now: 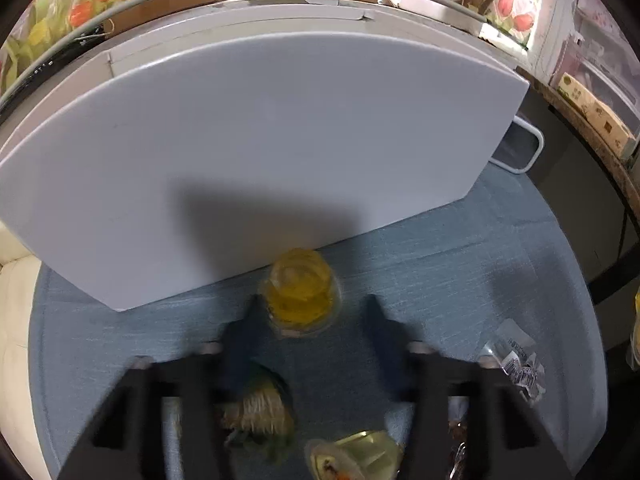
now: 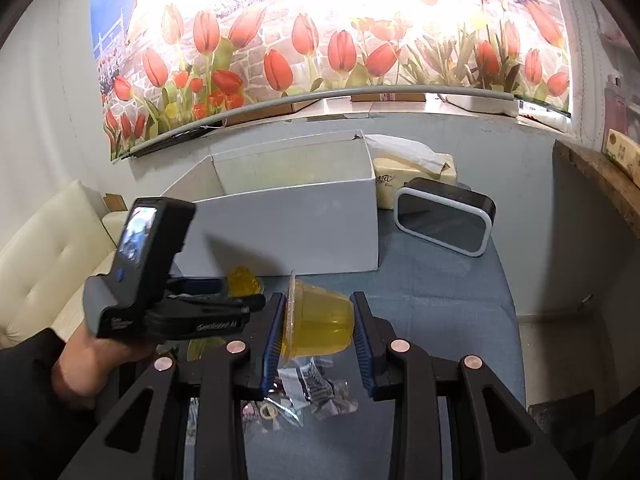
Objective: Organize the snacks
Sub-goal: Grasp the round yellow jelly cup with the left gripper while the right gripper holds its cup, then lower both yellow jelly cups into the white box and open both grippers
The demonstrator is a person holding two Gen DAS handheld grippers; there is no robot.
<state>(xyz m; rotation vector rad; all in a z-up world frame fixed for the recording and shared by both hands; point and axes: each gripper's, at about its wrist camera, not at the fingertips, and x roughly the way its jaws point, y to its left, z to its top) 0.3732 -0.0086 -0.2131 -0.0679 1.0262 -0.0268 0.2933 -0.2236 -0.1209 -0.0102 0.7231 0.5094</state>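
Observation:
A yellow jelly cup stands on the blue cloth just in front of the white box. My left gripper straddles it, open. The left finger is against the cup and a strip of cloth shows before the right finger. In the right wrist view my right gripper is shut on a second yellow jelly cup, held on its side above the table, its lid against the left pad. The left gripper and its cup show there too, near the open white box.
Loose snacks lie near me: a clear wrapped packet, a straw-coloured packet, another pale jelly cup, and wrappers. A black device with a white frame and a tissue pack stand right of the box. A cream sofa is at the left.

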